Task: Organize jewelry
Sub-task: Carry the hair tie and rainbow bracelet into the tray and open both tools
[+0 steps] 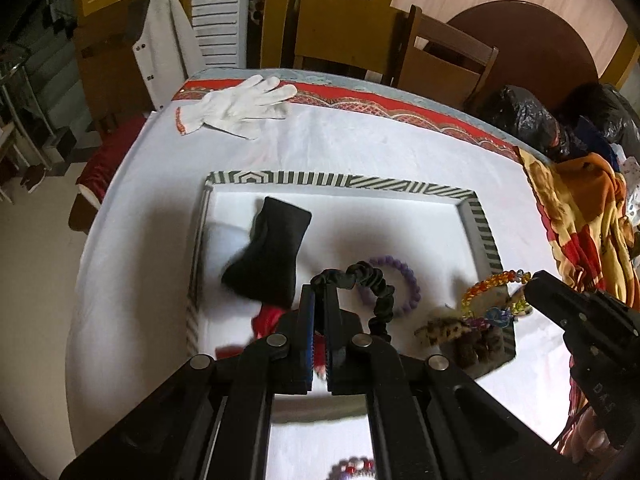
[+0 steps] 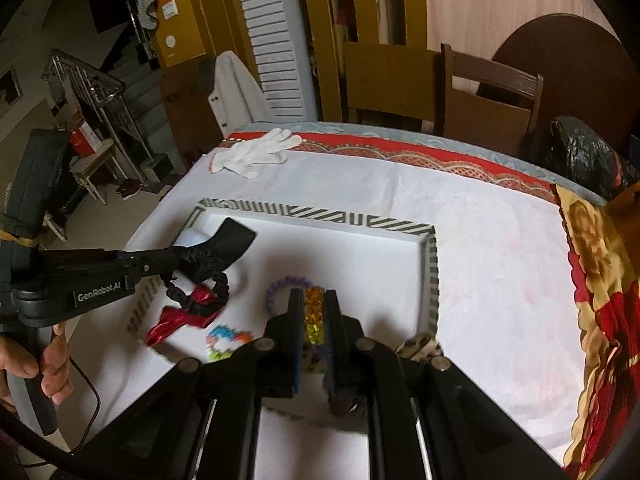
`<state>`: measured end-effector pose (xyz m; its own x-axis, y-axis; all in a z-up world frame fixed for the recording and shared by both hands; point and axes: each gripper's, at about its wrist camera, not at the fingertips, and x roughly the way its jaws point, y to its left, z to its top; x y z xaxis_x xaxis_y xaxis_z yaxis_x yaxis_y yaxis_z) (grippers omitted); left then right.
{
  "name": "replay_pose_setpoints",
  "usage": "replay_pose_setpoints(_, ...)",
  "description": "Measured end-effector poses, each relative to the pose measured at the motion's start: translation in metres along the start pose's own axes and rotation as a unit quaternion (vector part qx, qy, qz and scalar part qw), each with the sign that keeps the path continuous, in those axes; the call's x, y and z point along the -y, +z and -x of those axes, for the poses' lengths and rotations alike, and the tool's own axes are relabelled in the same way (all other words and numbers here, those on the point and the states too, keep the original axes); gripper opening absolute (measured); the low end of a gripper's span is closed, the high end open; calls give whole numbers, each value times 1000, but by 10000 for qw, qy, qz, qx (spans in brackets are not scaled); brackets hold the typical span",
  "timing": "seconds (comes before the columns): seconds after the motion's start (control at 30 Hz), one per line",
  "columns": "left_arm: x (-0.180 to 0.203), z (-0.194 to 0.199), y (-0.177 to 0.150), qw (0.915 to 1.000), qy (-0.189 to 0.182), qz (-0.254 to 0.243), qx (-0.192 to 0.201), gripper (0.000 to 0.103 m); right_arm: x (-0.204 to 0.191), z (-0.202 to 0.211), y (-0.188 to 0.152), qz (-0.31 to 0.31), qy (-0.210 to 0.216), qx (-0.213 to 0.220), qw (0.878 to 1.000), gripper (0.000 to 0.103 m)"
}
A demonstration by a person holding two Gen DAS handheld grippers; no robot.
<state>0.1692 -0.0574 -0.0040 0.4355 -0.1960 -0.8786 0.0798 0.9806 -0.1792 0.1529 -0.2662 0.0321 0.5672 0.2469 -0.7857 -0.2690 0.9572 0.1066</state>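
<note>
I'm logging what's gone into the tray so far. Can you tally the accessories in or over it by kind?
Bead bracelets: 3, purple, orange-yellow, multicoloured
Black scrunchie: 1
Black pouch: 1
Red ribbon: 1
Leopard-print hair piece: 1
Total: 7

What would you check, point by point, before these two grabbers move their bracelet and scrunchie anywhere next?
1. Left gripper shut on the black scrunchie: ok.
2. Right gripper shut on the orange beaded bracelet: ok.
3. Scrunchie hanging free of the purple bracelet behind it: cannot tell.
4. Bare space left inside the striped tray: ok, the far half is white and open.
5. Black pouch clear of the scrunchie's loop: ok in the left view.
6. The two grippers apart from each other: ok.
</note>
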Motion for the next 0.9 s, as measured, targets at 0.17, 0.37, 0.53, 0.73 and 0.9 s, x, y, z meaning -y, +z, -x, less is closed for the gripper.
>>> replay_pose_setpoints(0.17,0,-29,19,9998,-114,72,-162,13,13,-31,15,-268,42,-160,9995,9)
replay_pose_setpoints(0.37,-2,-66,30,9992,-42,171,-354,13,23,-64,21,-454,-33,-330,9984,9)
replay_pose_setpoints(0.53,-10,-83,23,9985,92,120,-522,13,50,-91,14,-727,-366,-608,9948,9)
replay_pose_setpoints(0.73,-15,-88,13,9981,130,94,-591,13,69,-114,1,-904,-632,-888,9899,9)
replay_pose_setpoints(0.9,-13,-86,10,9983,183,25,-551,16,64,-123,-7,-723,-821,-1008,9889,10)
